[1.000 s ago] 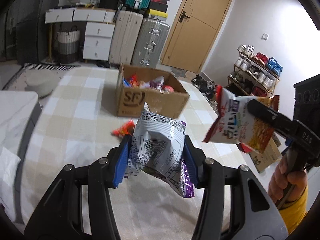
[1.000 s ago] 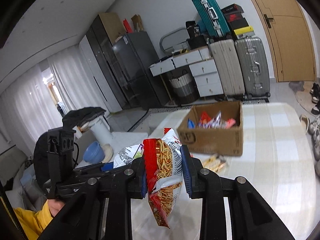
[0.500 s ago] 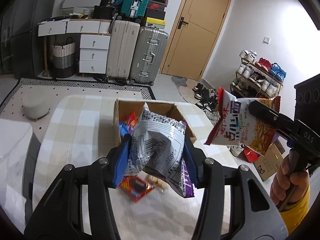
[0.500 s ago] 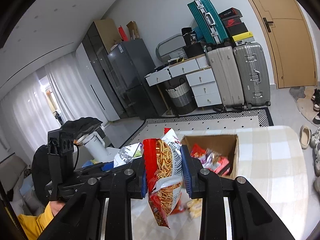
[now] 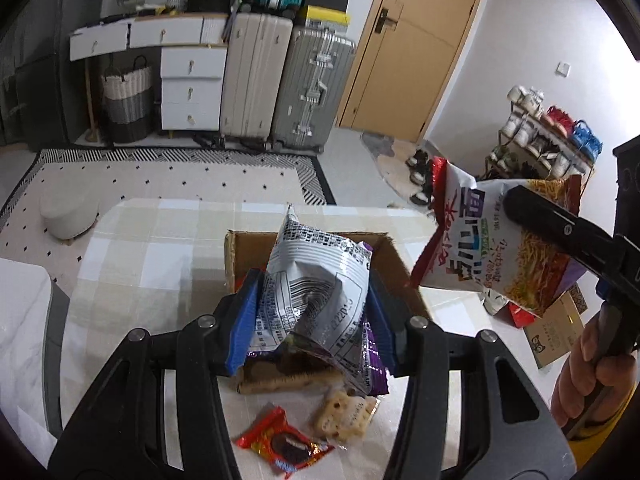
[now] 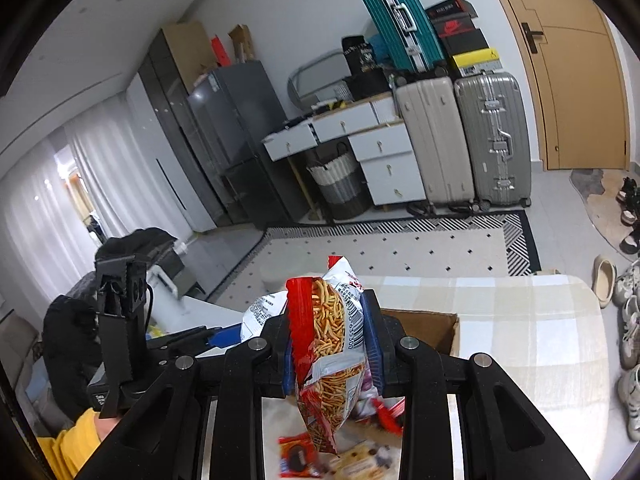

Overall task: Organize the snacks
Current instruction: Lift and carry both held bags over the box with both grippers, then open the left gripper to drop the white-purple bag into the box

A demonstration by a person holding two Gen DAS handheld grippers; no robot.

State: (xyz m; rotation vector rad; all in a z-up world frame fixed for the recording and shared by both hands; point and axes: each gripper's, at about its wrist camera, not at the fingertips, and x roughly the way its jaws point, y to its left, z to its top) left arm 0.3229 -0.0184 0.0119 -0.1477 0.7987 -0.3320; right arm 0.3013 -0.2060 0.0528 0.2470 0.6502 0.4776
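Observation:
My left gripper (image 5: 312,320) is shut on a silver and purple snack bag (image 5: 316,292), held right over the open cardboard box (image 5: 396,256) on the checked table. My right gripper (image 6: 328,340) is shut on a red and white bag of noodle sticks (image 6: 332,340); the same bag shows in the left wrist view (image 5: 488,248), above the box's right side. The box (image 6: 424,328) is mostly hidden behind both bags. A red cookie packet (image 5: 280,444) and a cracker packet (image 5: 344,416) lie on the table in front of the box.
The checked table (image 5: 152,256) ends just past the box; beyond it are a patterned rug (image 5: 160,172), suitcases (image 5: 312,88) and white drawers (image 5: 192,80). A shoe rack (image 5: 540,136) stands right. A small carton (image 5: 556,336) sits by the table's right edge.
Both grippers have moved forward with their bags, from short of the box to over it. The loose packets now lie below and in front of the grippers.

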